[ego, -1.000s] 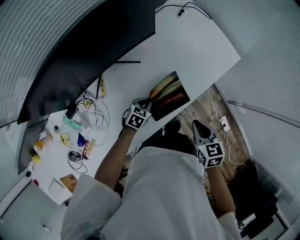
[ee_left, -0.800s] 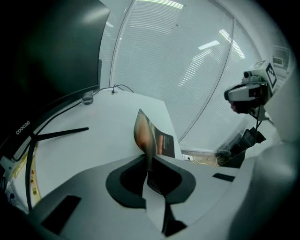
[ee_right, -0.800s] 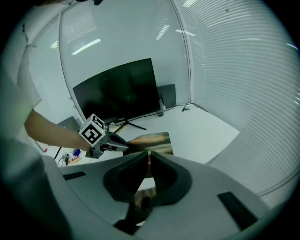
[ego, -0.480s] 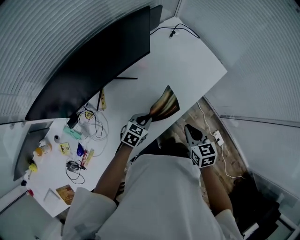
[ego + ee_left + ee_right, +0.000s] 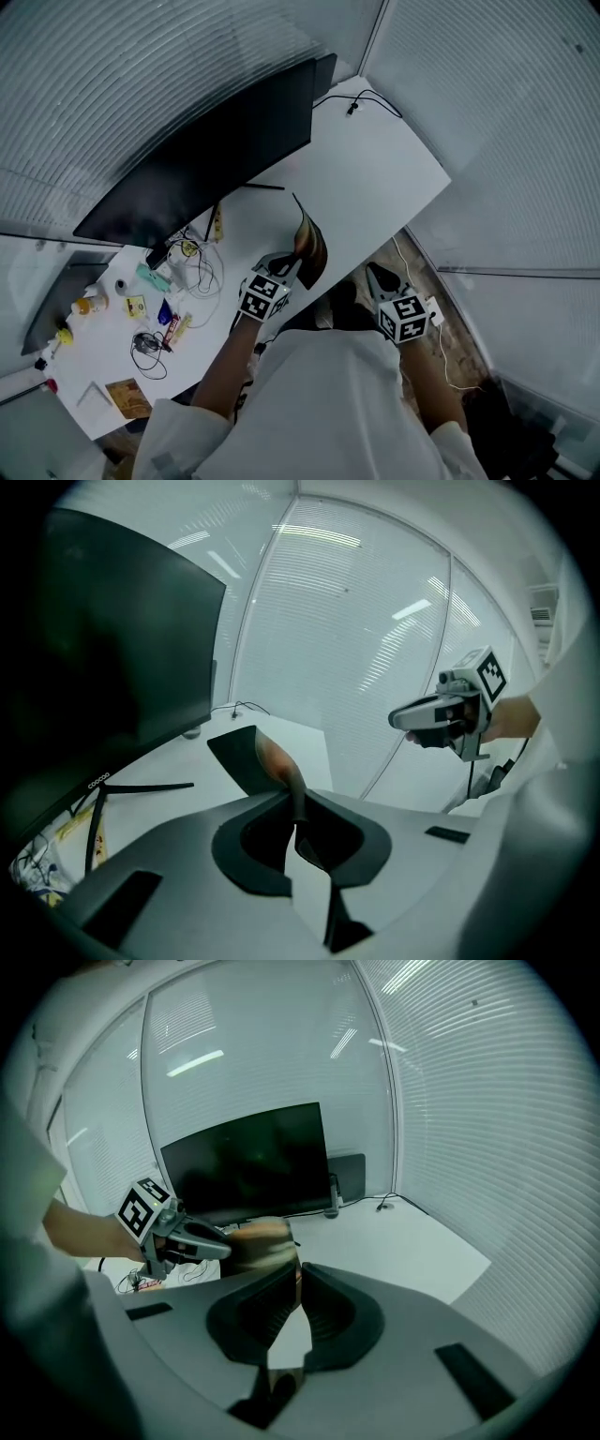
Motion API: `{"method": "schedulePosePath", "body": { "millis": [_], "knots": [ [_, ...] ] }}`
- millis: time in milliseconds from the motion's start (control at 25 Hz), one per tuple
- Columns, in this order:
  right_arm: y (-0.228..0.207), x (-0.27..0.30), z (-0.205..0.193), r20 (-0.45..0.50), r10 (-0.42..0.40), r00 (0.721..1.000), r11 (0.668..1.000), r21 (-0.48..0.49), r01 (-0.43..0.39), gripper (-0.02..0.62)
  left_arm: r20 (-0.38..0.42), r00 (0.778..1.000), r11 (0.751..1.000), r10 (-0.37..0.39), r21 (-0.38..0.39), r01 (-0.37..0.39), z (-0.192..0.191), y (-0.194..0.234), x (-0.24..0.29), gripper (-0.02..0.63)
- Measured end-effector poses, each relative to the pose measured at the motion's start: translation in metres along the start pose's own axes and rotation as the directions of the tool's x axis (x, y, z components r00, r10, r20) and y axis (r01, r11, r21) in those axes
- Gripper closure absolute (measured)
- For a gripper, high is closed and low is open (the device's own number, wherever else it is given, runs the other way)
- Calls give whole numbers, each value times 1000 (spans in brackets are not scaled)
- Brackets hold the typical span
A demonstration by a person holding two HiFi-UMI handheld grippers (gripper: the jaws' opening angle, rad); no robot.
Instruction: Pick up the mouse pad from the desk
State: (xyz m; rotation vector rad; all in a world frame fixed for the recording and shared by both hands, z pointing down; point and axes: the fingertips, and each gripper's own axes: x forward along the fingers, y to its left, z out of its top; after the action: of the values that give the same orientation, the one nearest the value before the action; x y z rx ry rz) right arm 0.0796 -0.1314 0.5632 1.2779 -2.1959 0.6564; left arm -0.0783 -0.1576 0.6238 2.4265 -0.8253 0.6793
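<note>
Mouse pad [image 5: 311,246] raised higher off desk [image 5: 375,169], left tool [image 5: 293,262] gripping it, right tool [image 5: 373,273] closed

Far side of the desk [image 5: 375,159]: I log a wide monitor [image 5: 206,150], screen dark, with a thin black stand leg [image 5: 258,187] showing just in front of it. A dark box [image 5: 324,75] stands just beside the monitor's right end. A black cable [image 5: 361,101] lies at the far right corner.

The left end is cluttered: tangled wires [image 5: 192,255], a teal item [image 5: 150,278], an orange bottle [image 5: 86,305], a coiled black cord [image 5: 147,342] and a brown booklet [image 5: 127,397].

Blinds [image 5: 487,141] cover the glass walls. To the right, on the wood floor [image 5: 422,267], I see a white adapter [image 5: 433,312] with its cord.
</note>
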Motion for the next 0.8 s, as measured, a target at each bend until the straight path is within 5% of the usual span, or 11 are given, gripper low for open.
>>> {"method": "schedulePosePath", "body": {
  "millis": [400, 800],
  "knots": [
    [-14, 14, 24, 16, 165, 986, 984, -76, -163, 555, 55, 989, 988, 139, -74, -135, 18, -1, -25, 568],
    [-46, 15, 58, 11, 326, 945, 937, -136, -321, 555, 94, 930, 925, 357, -172, -338, 52, -23, -54, 568]
  ]
}}
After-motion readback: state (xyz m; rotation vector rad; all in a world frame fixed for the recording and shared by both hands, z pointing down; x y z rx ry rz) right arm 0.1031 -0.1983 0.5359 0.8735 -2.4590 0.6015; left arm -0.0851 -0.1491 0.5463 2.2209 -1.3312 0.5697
